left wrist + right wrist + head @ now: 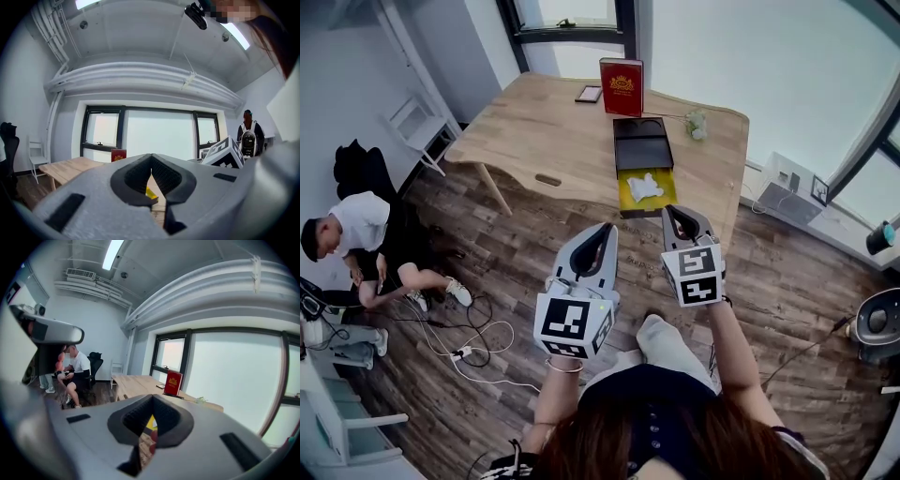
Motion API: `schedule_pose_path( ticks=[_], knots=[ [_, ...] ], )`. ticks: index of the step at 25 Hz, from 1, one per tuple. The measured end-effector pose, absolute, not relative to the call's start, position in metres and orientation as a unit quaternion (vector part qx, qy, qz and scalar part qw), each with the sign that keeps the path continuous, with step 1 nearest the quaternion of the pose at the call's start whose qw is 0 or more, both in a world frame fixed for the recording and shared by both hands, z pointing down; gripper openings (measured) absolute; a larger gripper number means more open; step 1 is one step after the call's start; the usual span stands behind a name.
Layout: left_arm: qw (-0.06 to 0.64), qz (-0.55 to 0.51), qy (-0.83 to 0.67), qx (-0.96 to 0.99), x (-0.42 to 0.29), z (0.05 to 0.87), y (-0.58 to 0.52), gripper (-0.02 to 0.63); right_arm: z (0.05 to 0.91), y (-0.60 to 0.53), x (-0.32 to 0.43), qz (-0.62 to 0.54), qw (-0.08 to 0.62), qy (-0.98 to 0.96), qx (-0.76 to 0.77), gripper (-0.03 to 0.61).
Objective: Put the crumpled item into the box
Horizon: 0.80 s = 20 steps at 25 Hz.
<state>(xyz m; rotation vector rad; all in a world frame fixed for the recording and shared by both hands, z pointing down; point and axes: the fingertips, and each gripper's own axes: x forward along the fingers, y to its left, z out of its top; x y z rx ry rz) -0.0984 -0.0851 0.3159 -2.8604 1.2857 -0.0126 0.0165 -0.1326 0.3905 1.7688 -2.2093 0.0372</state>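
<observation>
Left gripper and right gripper were held side by side, short of the near edge of the wooden table. I read both pairs of jaws as pressed together at the tips, nothing between them. Ahead of the right gripper, well apart, the white crumpled item lay inside the yellow-lined box, with a black tray directly beyond.

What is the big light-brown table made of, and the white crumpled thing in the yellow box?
The big light-brown table looks like wood with a matte finish: grain lines run along its top. The white crumpled thing, lying in the yellow box, seems to be paper or tissue, creased and bunched; thin cloth is possible too.
</observation>
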Motion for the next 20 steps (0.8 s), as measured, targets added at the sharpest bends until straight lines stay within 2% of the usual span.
schedule_pose_path(
  ticks=[20],
  knots=[
    [0.01, -0.003, 0.403, -0.915, -0.065, 0.306, -0.047, 0.028, 0.331, -0.053, 0.024, -0.029, 0.092, -0.783, 0.614, 0.025]
  ],
)
